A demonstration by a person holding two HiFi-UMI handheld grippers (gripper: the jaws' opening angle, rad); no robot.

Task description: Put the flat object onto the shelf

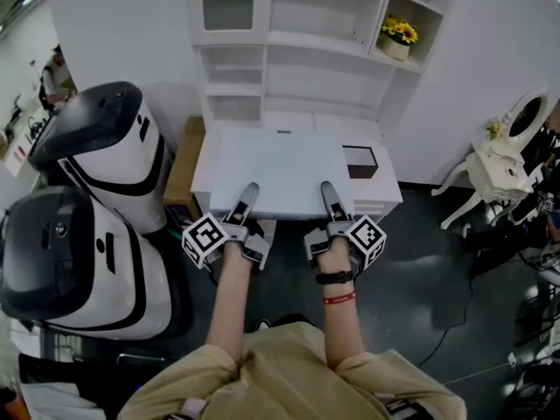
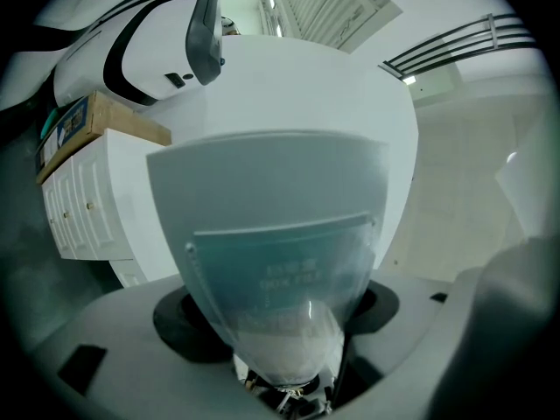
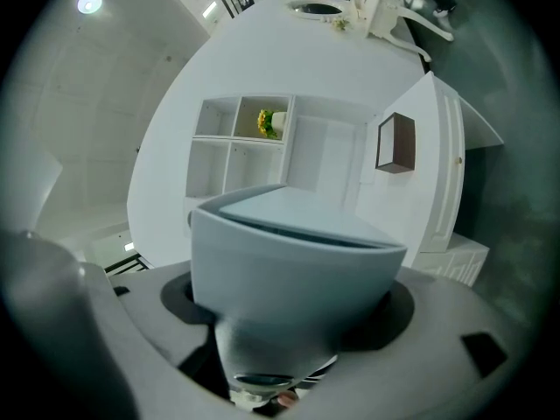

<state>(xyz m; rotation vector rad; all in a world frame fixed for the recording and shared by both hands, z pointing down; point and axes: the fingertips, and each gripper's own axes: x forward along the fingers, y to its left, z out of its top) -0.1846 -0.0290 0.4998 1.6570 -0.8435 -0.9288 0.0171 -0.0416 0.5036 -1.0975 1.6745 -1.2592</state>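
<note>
Machines in white and black (image 1: pixel 96 160) stand at the far left, with a brown cardboard box (image 1: pixel 184 169) just beside a low white cabinet (image 1: pixel 385 201). The left gripper (image 1: pixel 249 198) is clamped on the near edge of the flat board (image 1: pixel 280 178), its jaws held wide by the board's thickness. The pale grey-blue board lies level above the cabinet top, in front of the white shelf unit (image 1: pixel 306 68) and below its compartments. The right gripper (image 1: pixel 325 192) grips the same near edge in the same way. Further right, a dark open box (image 1: pixel 360 161) sits on the cabinet, yellow flowers (image 1: pixel 399 31) occupy an upper shelf compartment, and a white dressing table (image 1: pixel 494 169) stands apart.
</note>
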